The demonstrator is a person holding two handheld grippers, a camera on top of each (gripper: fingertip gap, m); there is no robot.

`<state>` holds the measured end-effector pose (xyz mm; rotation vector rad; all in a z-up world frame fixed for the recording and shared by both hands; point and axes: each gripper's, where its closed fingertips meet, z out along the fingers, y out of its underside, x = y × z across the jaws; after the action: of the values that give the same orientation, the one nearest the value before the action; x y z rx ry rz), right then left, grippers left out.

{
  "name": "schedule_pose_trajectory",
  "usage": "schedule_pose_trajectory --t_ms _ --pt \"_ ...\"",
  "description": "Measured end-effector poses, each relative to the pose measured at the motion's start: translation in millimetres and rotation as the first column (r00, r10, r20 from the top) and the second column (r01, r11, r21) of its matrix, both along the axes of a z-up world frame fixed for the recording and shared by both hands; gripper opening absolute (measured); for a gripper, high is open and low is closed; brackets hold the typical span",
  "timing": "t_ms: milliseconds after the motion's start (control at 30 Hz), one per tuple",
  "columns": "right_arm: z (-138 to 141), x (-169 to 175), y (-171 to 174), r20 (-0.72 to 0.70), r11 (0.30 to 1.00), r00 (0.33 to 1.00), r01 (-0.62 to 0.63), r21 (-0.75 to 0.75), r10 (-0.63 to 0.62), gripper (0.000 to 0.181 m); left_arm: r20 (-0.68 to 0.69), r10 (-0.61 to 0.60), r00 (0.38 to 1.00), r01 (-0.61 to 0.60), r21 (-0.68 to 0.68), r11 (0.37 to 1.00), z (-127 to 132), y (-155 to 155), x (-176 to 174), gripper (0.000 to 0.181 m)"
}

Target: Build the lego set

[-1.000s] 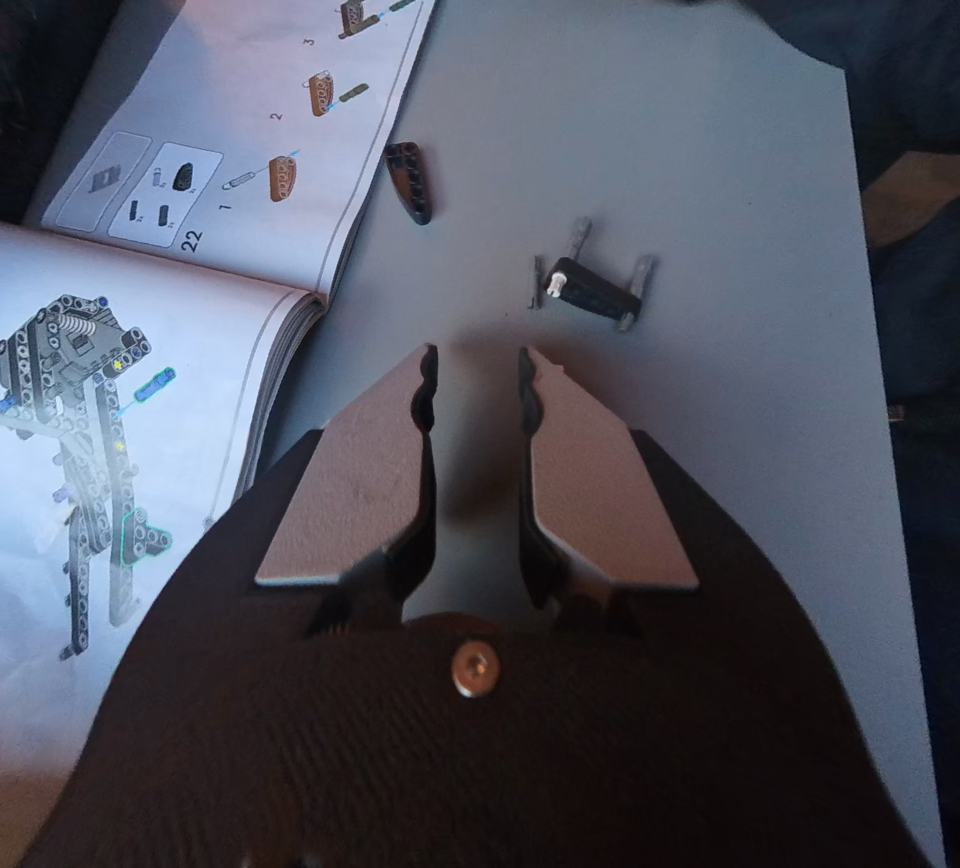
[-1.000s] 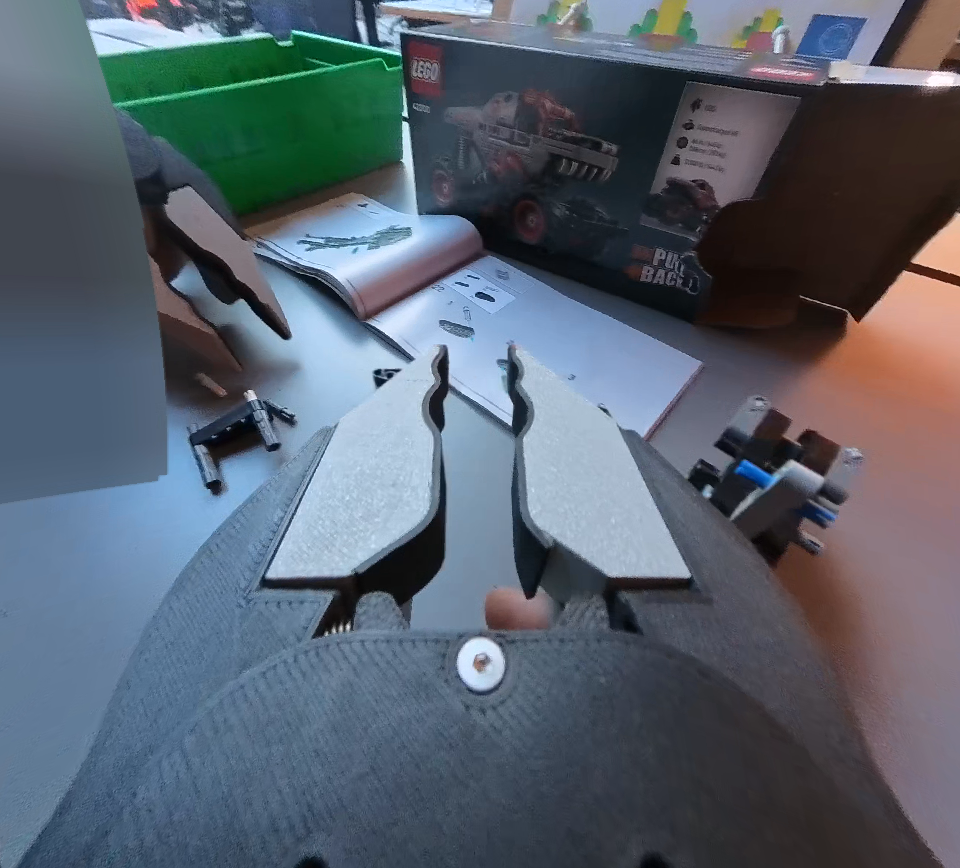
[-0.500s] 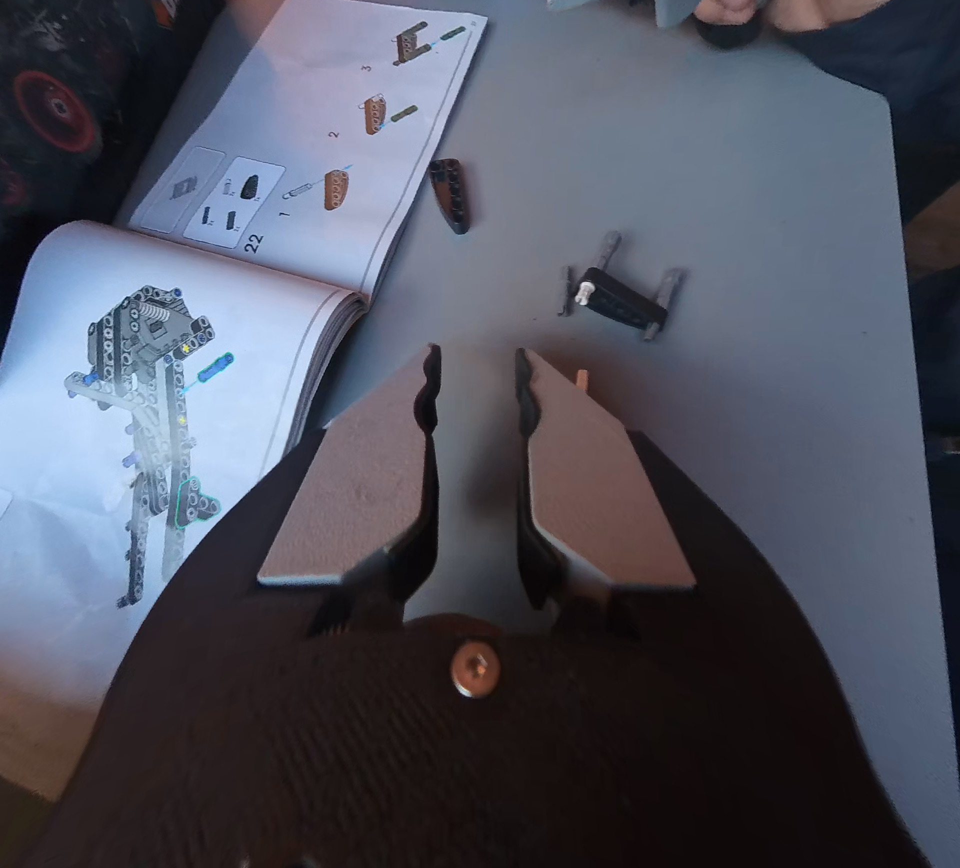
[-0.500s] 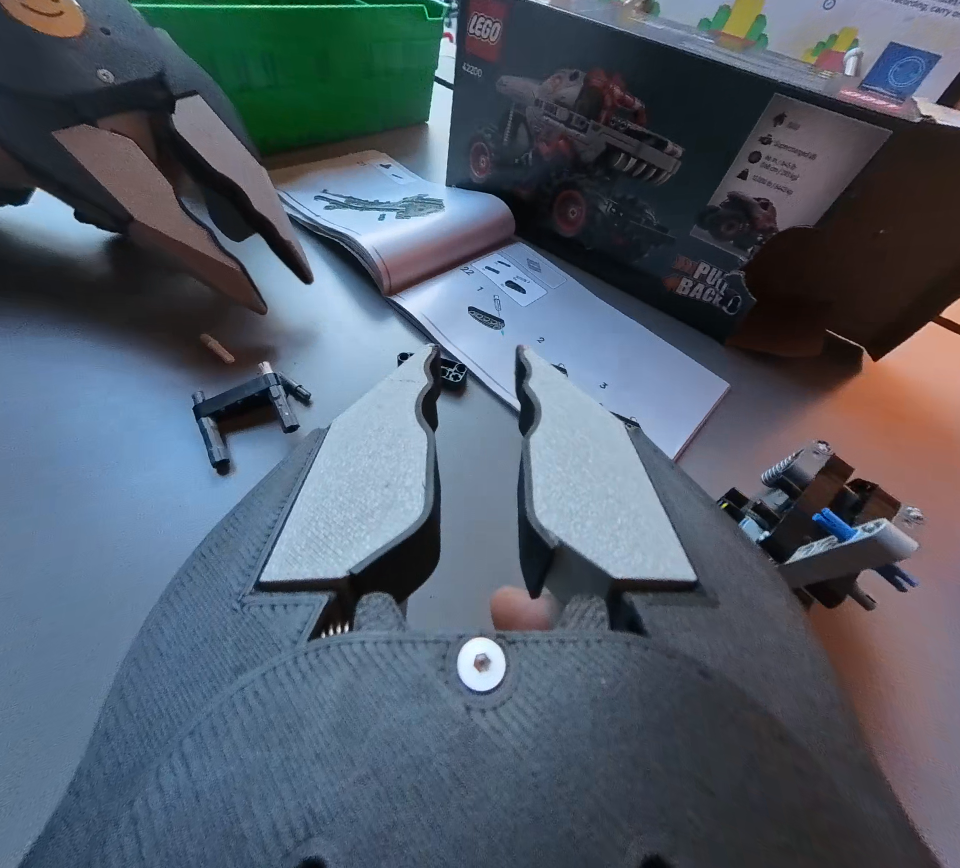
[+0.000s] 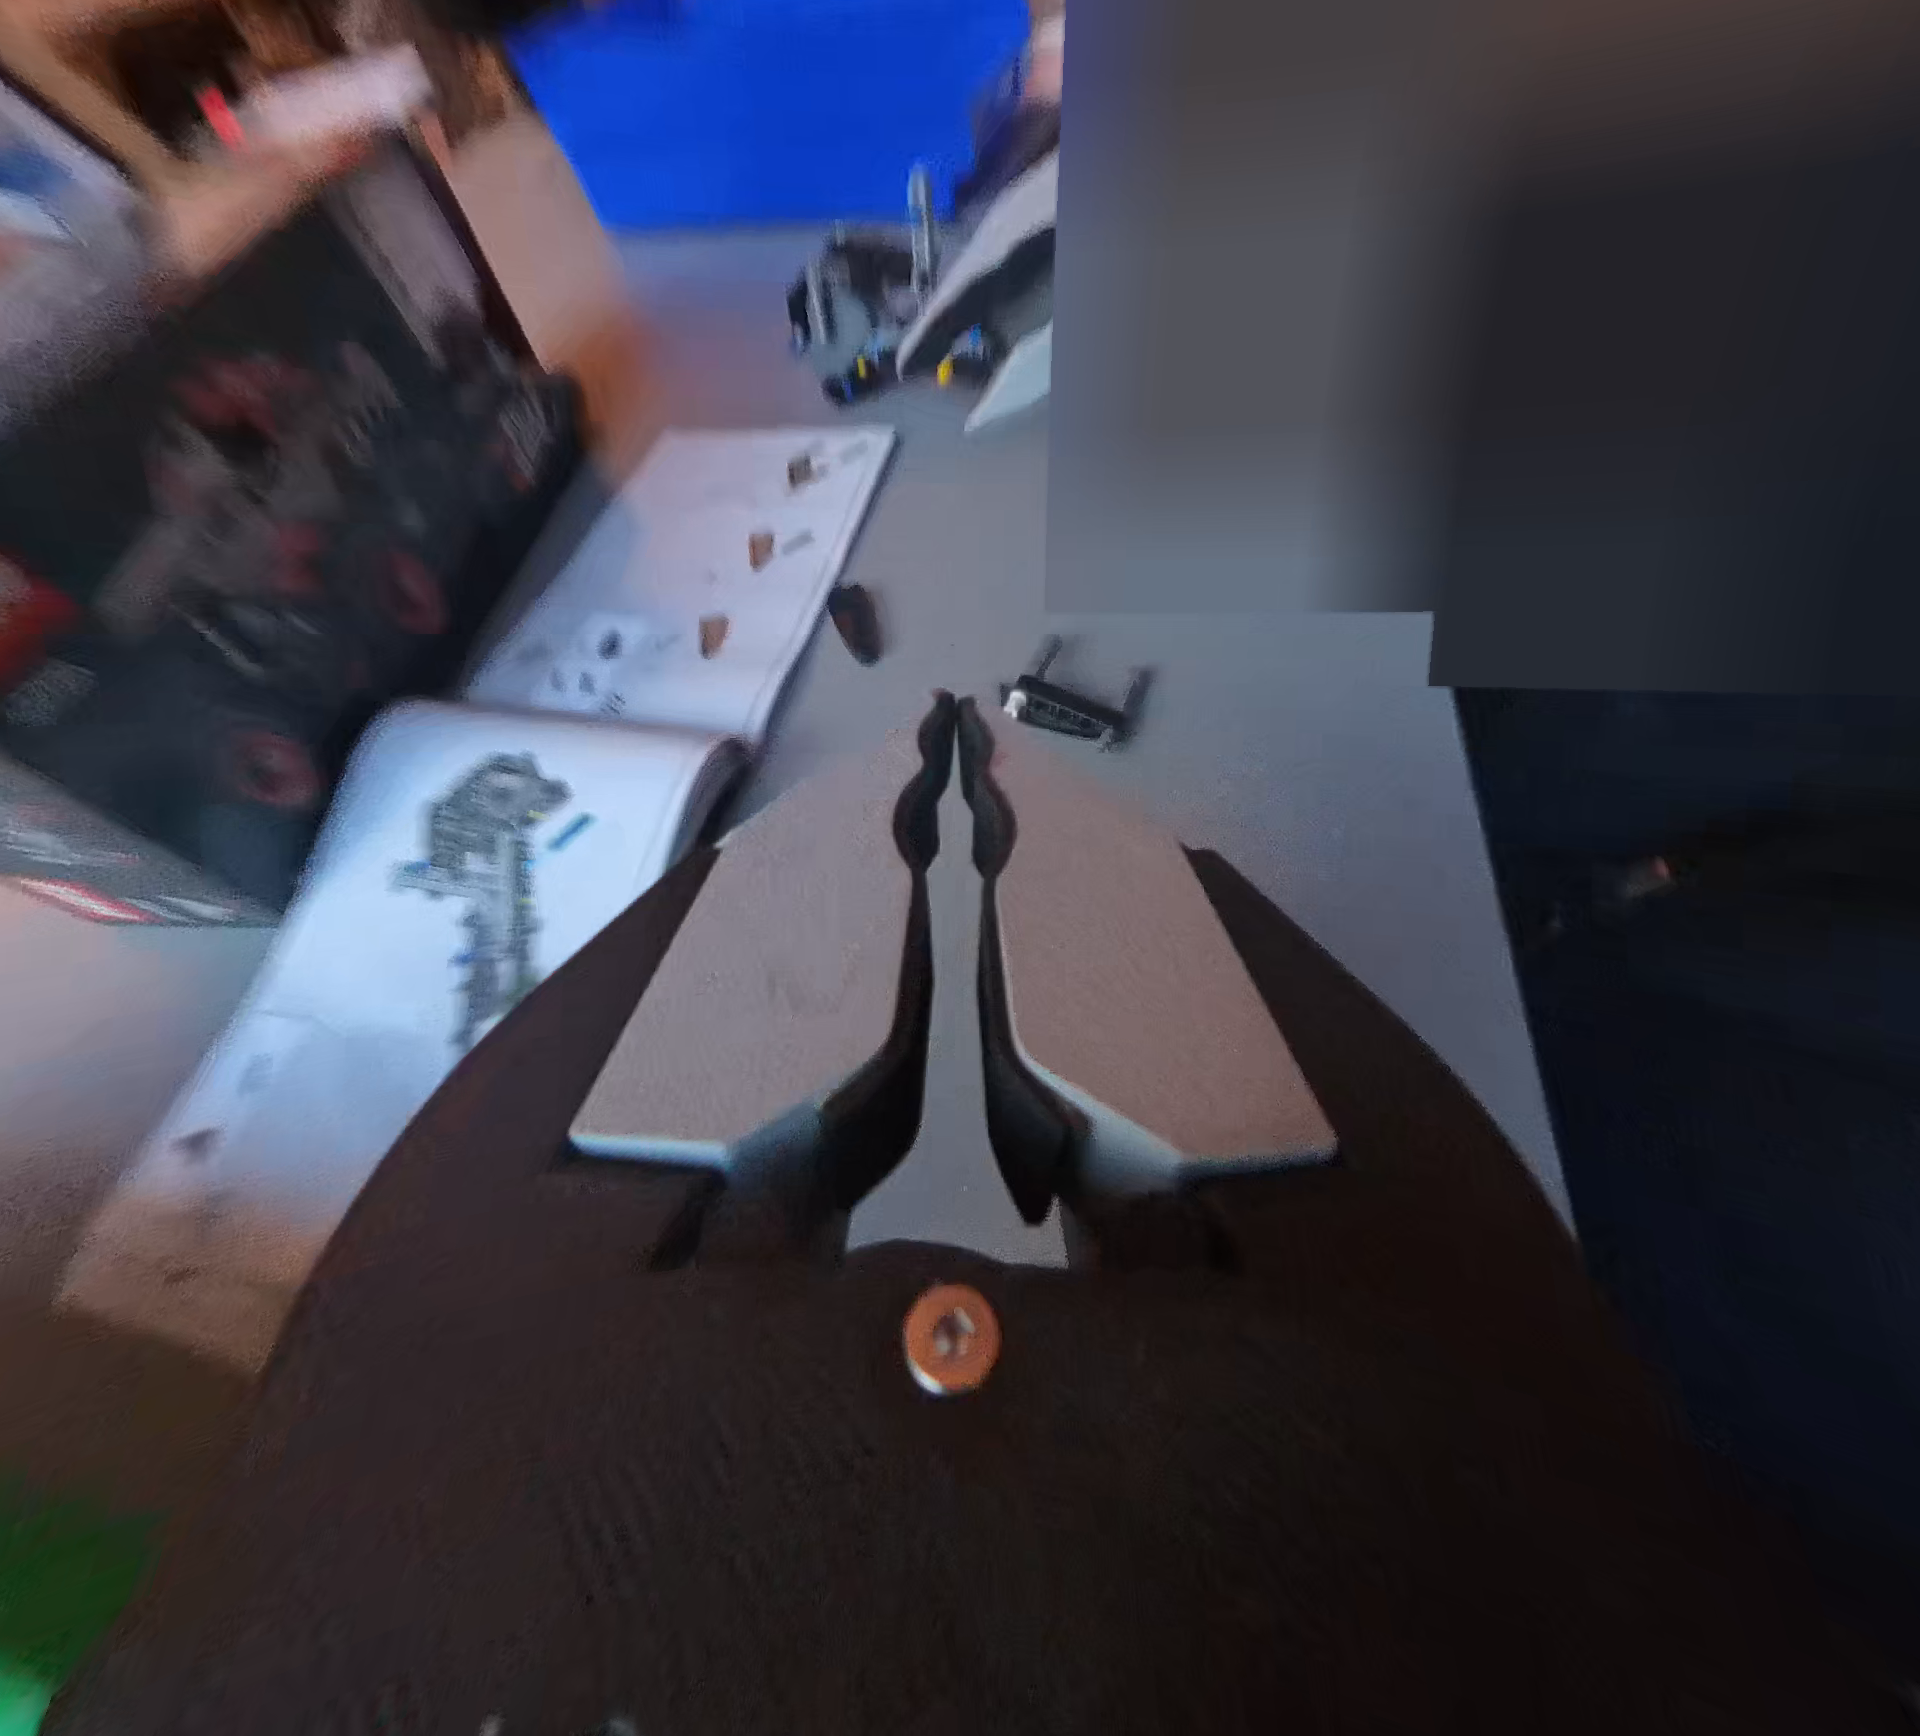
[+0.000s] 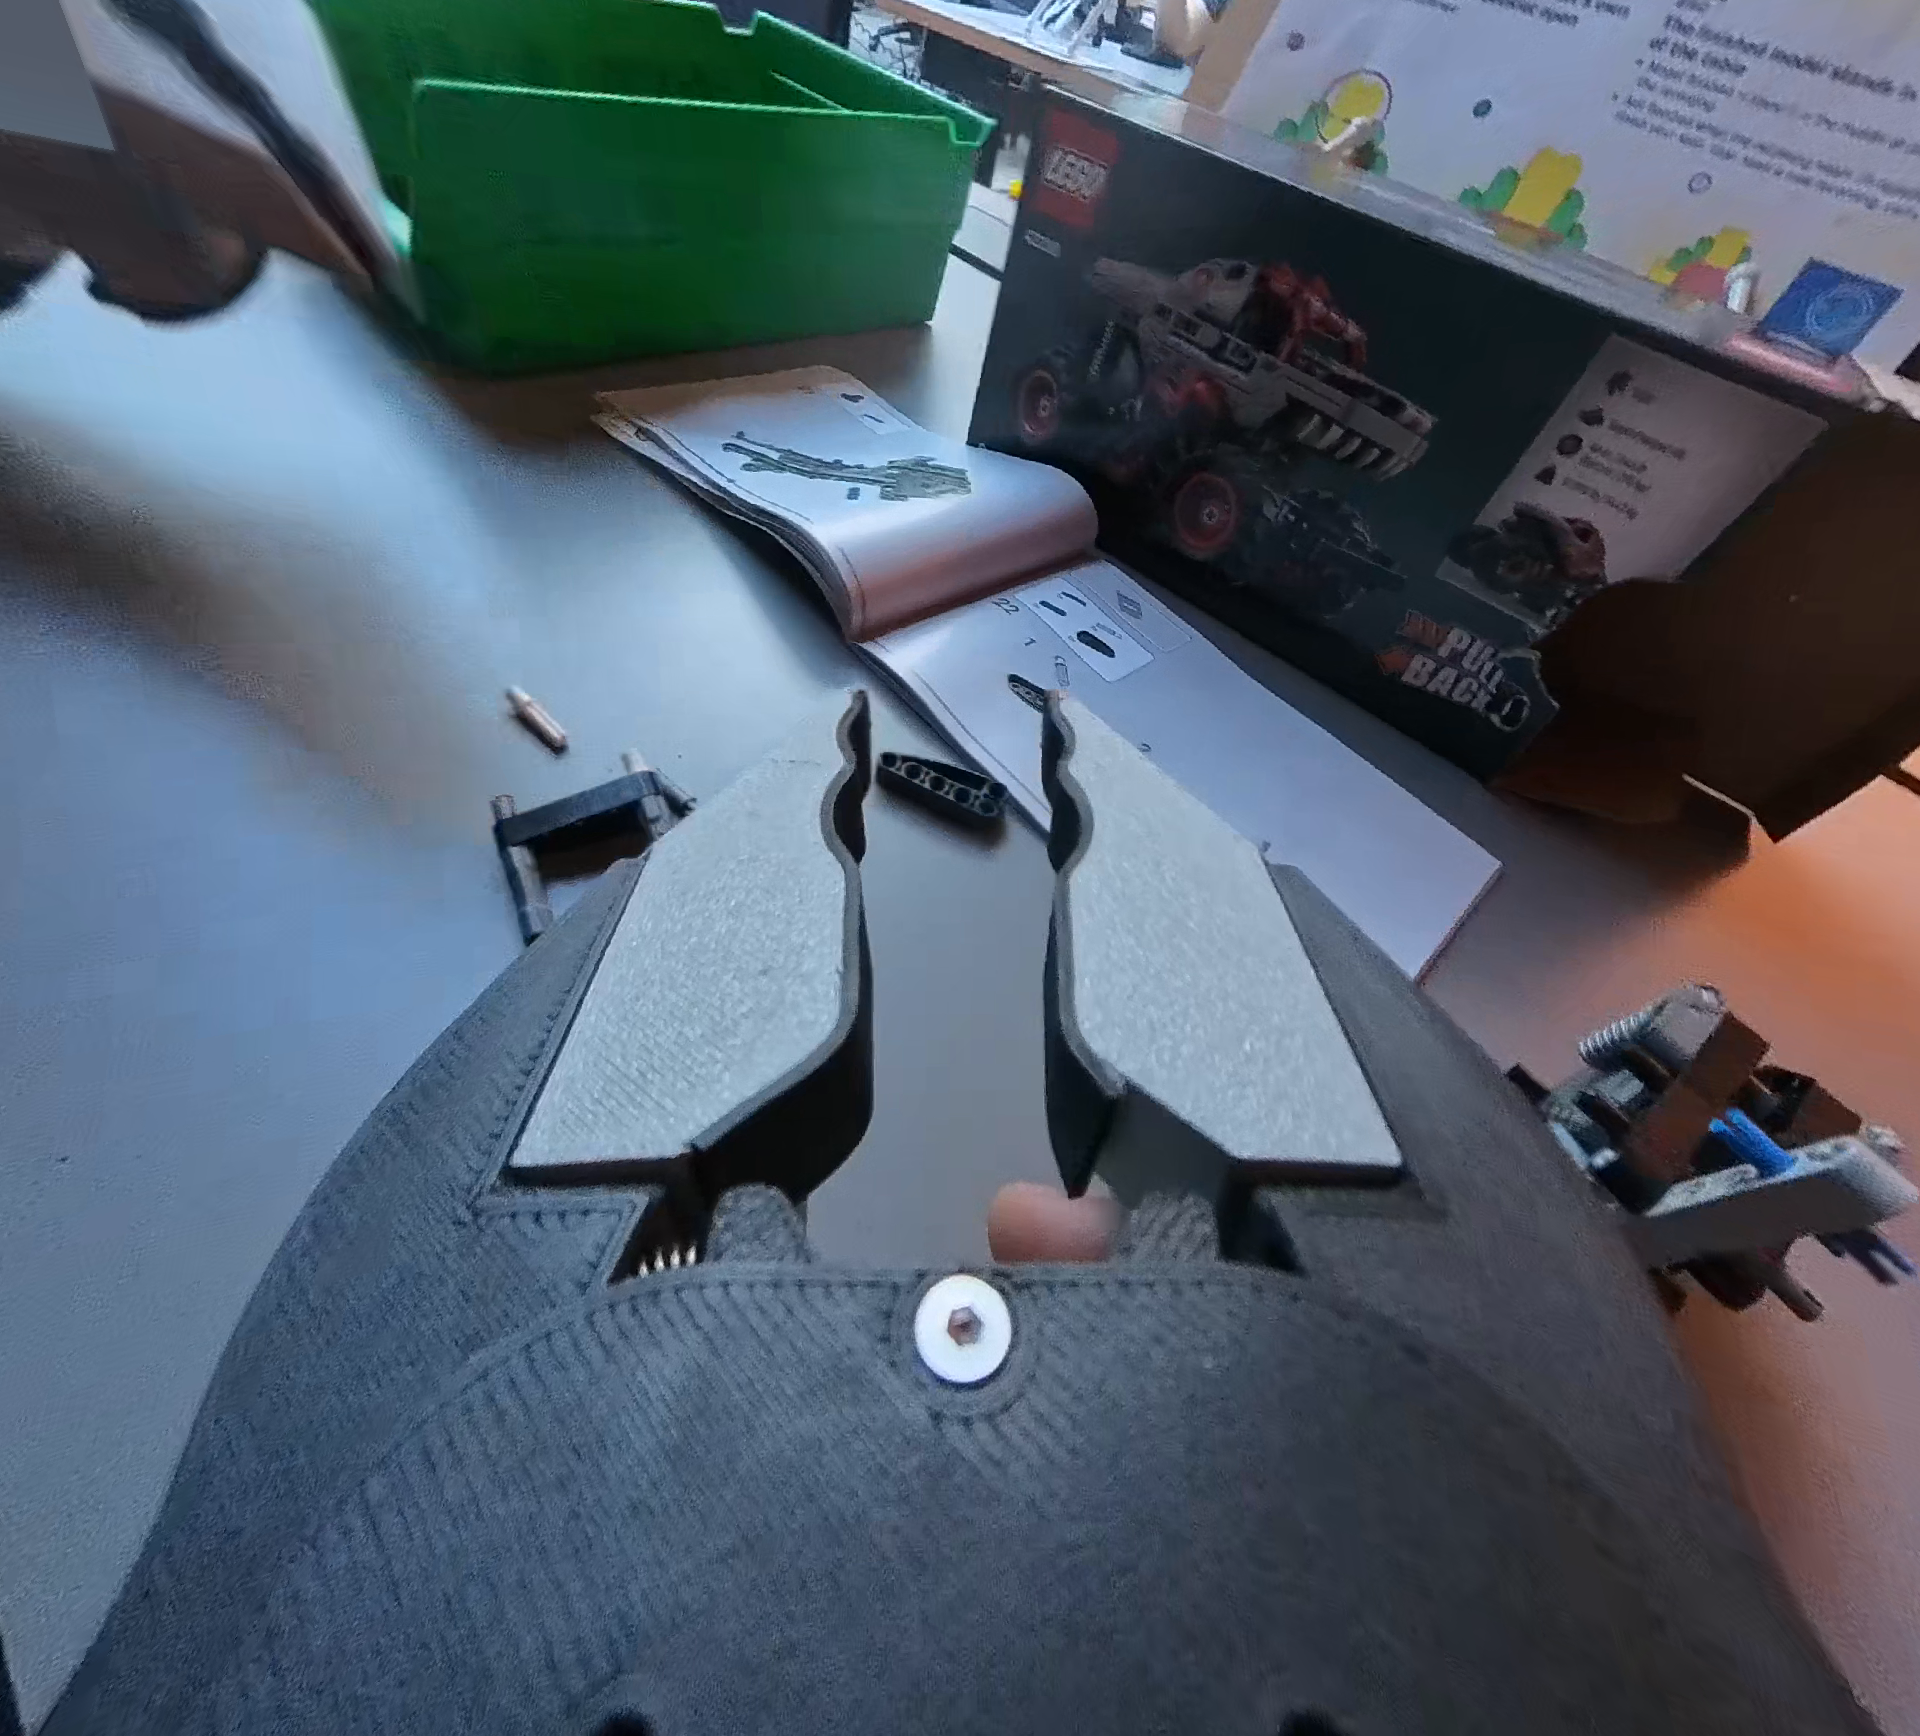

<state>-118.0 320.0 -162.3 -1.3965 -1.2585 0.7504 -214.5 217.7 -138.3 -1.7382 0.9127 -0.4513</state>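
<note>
The right gripper (image 6: 951,730) is hovering low over the table (image 6: 260,855) with its fingers spread and empty, framing the small black beam (image 6: 940,787) lying just ahead at twelve o'clock, beside the open booklet (image 6: 1195,751). I'd say it should be lowering squarely, straddling the beam's narrow sides before squeezing. The left gripper (image 5: 954,710) is lifted and tilted forward, fingertips pressed together holding nothing visible. The part-built model (image 6: 1714,1156) is sitting at four o'clock.

Left wrist view: raised, looking down along its jaws across the table (image 5: 1299,813) | Right wrist view: low, close to the table, facing the set box (image 6: 1351,439) | Shared: open instruction booklet (image 5: 717,585) (image 6: 935,523), black beam (image 5: 855,621) (image 6: 940,787)
</note>
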Motion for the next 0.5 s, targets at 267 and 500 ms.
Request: schedule_pose_trajectory --t_ms 267,500 --pt "30.8 -46.1 -3.5 -0.074 0.996 0.996 -0.034 0.079 0.040 0.030 -0.091 0.324 0.942 -0.299 0.218 0.929 56.8 -97.1 -197.3 0.000" --pt "47.2 -140.2 -8.3 -0.087 0.966 0.962 -0.256 0.019 0.257 0.040 0.031 0.393 0.919 -0.392 -0.042 0.919 15.3 -95.2 -264.7 0.019"
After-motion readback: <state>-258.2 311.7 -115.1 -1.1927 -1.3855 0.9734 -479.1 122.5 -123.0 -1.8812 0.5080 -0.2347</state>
